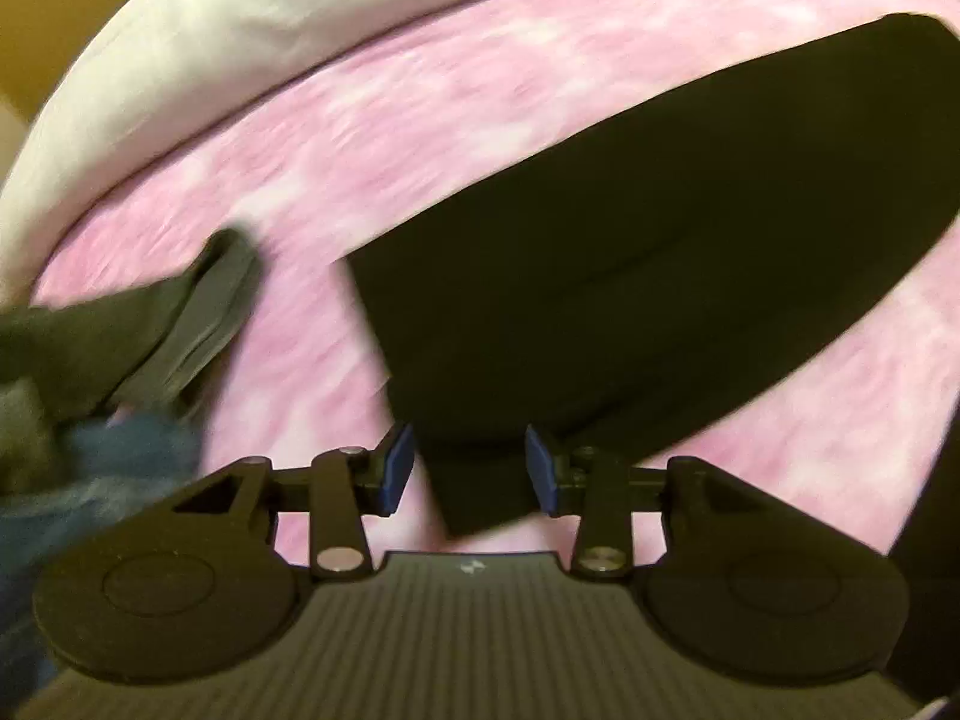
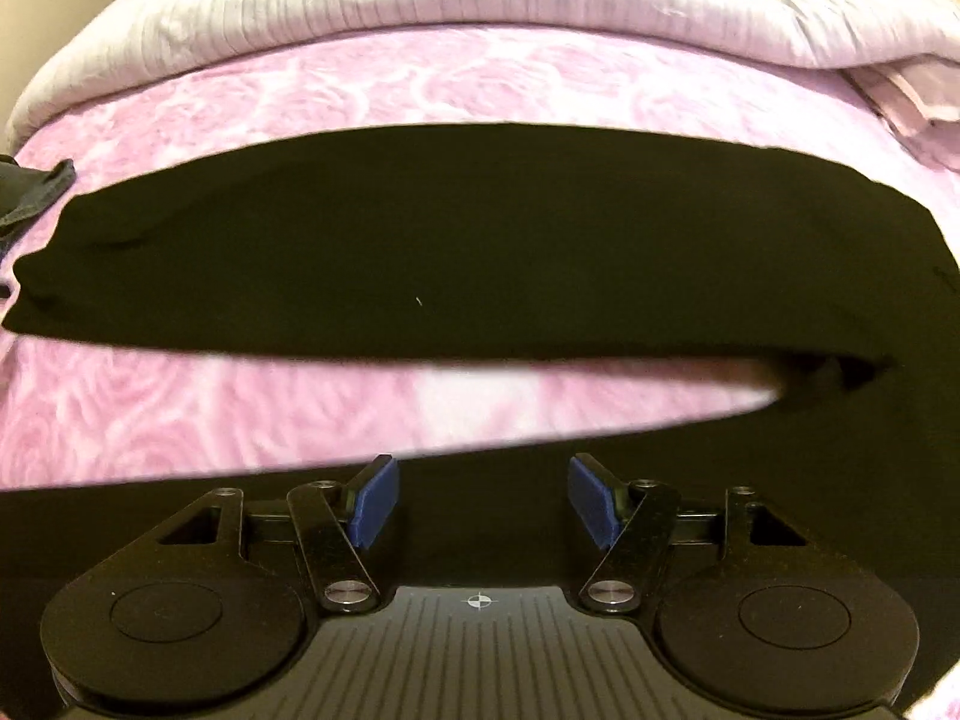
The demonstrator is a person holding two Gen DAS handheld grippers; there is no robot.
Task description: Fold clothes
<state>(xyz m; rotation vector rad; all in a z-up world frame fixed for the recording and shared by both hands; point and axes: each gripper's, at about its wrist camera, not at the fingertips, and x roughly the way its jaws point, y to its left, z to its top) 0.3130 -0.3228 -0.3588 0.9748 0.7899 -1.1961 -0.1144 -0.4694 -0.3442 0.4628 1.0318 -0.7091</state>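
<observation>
Left wrist view showed one black garment (image 1: 630, 252) lying flat on the pink bedspread (image 1: 372, 120), its near corner between the spread jaws of the left gripper (image 1: 469, 468), pads not pressing it. It looked soft, light and limp, likely to sag and slide, so corners or hems seemed the best hold. The right gripper (image 2: 483, 501) hung open above it. A second pile, grey and blue clothes (image 1: 120, 360), lay beside it; one white quilt (image 2: 480, 6) lay behind.
</observation>
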